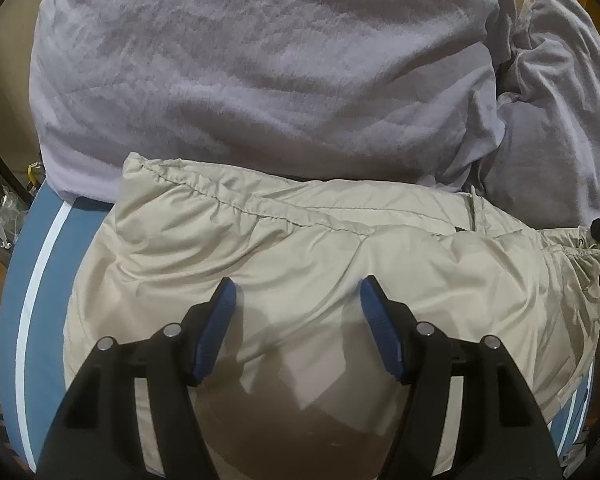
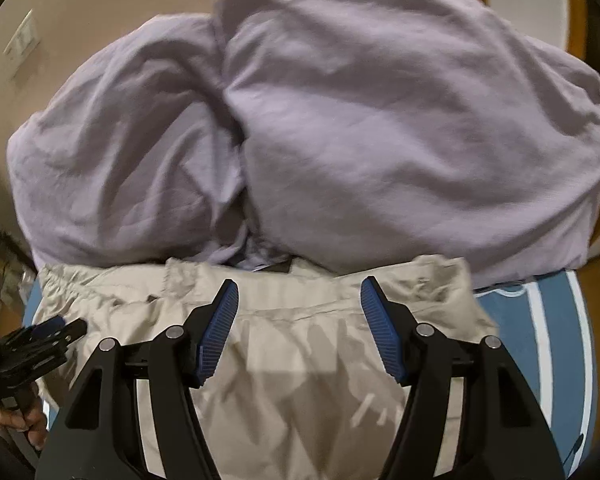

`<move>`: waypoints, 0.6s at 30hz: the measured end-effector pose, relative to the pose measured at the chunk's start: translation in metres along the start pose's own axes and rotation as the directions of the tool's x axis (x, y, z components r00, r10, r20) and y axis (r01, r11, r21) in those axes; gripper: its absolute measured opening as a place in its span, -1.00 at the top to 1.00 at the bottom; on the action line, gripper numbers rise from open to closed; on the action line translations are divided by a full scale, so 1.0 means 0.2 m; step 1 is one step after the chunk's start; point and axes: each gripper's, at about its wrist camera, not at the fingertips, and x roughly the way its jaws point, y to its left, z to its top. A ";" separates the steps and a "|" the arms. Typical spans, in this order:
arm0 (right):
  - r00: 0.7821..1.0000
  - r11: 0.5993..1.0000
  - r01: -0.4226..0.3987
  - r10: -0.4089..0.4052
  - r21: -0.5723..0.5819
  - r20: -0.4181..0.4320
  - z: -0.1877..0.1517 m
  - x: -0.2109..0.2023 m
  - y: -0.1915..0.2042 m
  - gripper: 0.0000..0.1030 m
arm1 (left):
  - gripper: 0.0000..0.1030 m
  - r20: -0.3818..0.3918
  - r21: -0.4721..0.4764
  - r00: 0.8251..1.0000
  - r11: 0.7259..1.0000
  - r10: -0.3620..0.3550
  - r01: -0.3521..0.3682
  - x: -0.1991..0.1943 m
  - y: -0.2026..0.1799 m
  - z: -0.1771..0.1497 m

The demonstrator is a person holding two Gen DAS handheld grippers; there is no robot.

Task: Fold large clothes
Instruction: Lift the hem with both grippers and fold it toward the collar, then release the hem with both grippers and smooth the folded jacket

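Right claw (image 2: 298,292), jaws apart with nothing between its blue pads (image 2: 380,328), above a rumpled beige garment (image 2: 300,380) on a blue, white-striped bed cover (image 2: 548,340). A lilac duvet (image 2: 380,140) is heaped along the garment's far edge. Left claw (image 2: 56,330) enters beside the garment's left edge, held by a hand (image 2: 16,420).

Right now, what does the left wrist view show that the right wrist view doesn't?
Only the left wrist view: clutter on the floor beside the bed.
Only the right wrist view: a wall switch plate and the left tool side-on in a hand.
Both: the beige garment on the blue striped sheet, lavender bedding behind, each tool open above the fabric.
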 end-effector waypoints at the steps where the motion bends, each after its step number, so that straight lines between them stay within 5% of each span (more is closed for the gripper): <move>1: 1.000 1.000 -0.016 0.016 -0.010 -0.017 -0.01 0.02 0.03 -0.27 | -0.27 -0.001 0.000 1.000 1.000 0.000 0.000 0.00 0.00 0.00; 7: 0.988 0.996 -0.088 0.084 -0.026 -0.128 -0.10 0.19 0.15 -0.27 | -0.28 -0.002 0.005 1.000 1.000 0.000 0.000 0.02 0.00 0.00; 14: 0.979 0.995 -0.074 0.059 -0.068 -0.193 -0.20 0.37 0.21 -0.24 | -0.28 -0.006 0.003 1.000 1.000 0.003 -0.003 0.05 0.00 0.01; 18: 0.978 0.994 -0.061 0.041 -0.090 -0.207 -0.23 0.41 0.21 0.71 | -0.28 -0.004 0.004 1.000 1.000 0.000 0.000 0.06 -0.01 0.03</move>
